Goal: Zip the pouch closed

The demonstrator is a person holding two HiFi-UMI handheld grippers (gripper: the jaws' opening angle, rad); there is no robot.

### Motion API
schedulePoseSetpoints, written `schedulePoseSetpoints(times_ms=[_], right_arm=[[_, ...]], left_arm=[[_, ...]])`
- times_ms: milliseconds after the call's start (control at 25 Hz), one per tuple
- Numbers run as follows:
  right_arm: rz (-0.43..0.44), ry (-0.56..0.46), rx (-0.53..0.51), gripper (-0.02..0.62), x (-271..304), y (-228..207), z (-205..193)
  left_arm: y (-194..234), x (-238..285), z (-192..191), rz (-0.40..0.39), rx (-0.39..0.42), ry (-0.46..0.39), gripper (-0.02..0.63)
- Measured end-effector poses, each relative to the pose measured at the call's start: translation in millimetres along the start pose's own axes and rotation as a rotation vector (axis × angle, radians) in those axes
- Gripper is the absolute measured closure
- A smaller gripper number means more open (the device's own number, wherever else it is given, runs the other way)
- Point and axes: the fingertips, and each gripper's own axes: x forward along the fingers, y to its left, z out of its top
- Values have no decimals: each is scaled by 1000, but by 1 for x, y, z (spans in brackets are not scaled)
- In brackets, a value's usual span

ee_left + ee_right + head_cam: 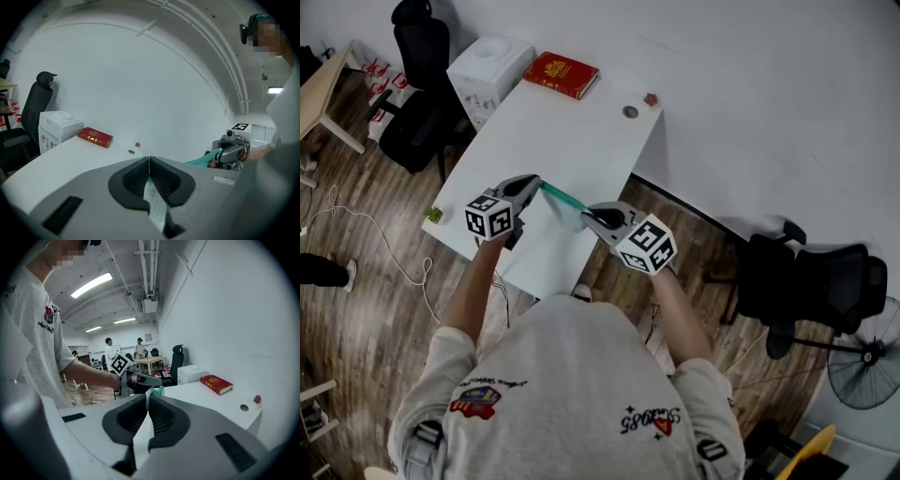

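Head view showed a thin, pale, mesh-textured pouch (pixel 563 217) with a teal zipper (pixel 562 198) along its top edge, held taut in the air between both grippers, over the near edge of the smooth white table (pixel 581 141). The left gripper (pixel 534 182) had its ribbed black pads pressed together on one end. The right gripper (pixel 592 217) pinched the other end. Bare tabletop stretched beyond the pouch to a red book (pixel 561 74). The slider could not be made out.

Grey T-shirt (pixel 572 375) with red prints; grey, black-padded left hand-held gripper (pixel 535 184) and right hand-held gripper (pixel 592 216).
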Motion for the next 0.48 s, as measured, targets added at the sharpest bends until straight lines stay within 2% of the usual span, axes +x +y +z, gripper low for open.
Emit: schedulePoseSetpoints(times_ms=[480], right_arm=[[-13, -30, 5, 578, 3, -4, 11]], left_arm=[[1, 7, -6, 33, -28, 13, 598]])
